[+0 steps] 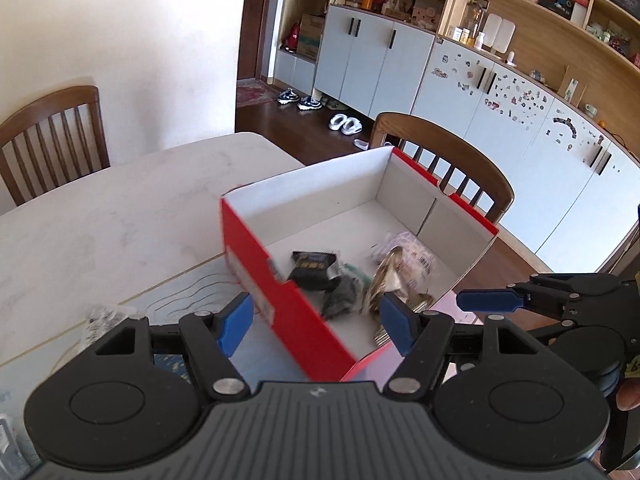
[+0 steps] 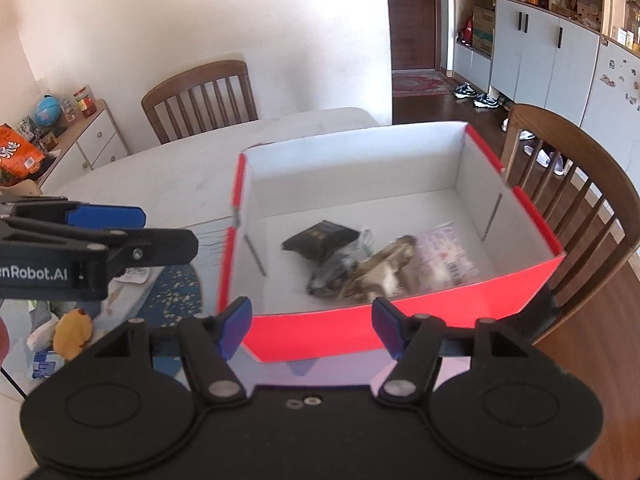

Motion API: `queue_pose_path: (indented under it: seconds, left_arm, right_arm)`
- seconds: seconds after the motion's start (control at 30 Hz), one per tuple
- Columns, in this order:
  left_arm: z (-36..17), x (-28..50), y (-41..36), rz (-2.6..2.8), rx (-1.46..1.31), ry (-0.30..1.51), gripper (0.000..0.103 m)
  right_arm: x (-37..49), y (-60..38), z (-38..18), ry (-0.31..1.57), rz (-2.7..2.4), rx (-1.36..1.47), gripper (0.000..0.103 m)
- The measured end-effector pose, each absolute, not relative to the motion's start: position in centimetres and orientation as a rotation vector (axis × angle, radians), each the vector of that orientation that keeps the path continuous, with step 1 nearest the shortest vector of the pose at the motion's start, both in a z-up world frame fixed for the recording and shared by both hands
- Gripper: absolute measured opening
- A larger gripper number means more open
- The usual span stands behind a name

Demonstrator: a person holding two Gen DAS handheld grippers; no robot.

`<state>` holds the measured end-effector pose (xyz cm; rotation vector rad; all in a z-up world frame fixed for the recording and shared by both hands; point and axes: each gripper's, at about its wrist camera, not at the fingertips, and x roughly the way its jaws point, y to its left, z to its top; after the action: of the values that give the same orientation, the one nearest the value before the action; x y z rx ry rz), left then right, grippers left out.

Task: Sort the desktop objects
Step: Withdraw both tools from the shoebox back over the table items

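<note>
A red cardboard box (image 1: 288,300) with a white inside stands on the table; it also shows in the right wrist view (image 2: 320,332). Inside lie a black packet (image 2: 320,238), a brown-gold packet (image 2: 384,270), a pink-white packet (image 2: 444,258) and a dark crumpled wrapper (image 1: 342,294). My left gripper (image 1: 316,322) is open and empty over the box's near corner. My right gripper (image 2: 310,326) is open and empty at the box's near wall. The left gripper also appears in the right wrist view (image 2: 108,236).
A marble-top table (image 1: 120,208) carries the box. A yellow plush toy (image 2: 74,332), a blue patterned mat (image 2: 176,292) and small packets lie at the left. Wooden chairs (image 2: 568,184) (image 1: 52,136) stand around the table. White cabinets (image 1: 480,92) line the far wall.
</note>
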<state>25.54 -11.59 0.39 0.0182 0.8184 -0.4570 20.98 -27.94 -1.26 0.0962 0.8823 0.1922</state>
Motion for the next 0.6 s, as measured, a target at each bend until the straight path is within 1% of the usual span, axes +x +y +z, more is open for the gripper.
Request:
queue_pose_path:
  seconds: [0.6]
  left_arm:
    - [-0.1, 21.2, -1.9, -0.425, -0.043, 0.810, 0.069]
  right_arm:
    - [18.6, -18.5, -1.7, 0.851, 0.276, 0.047, 0.067]
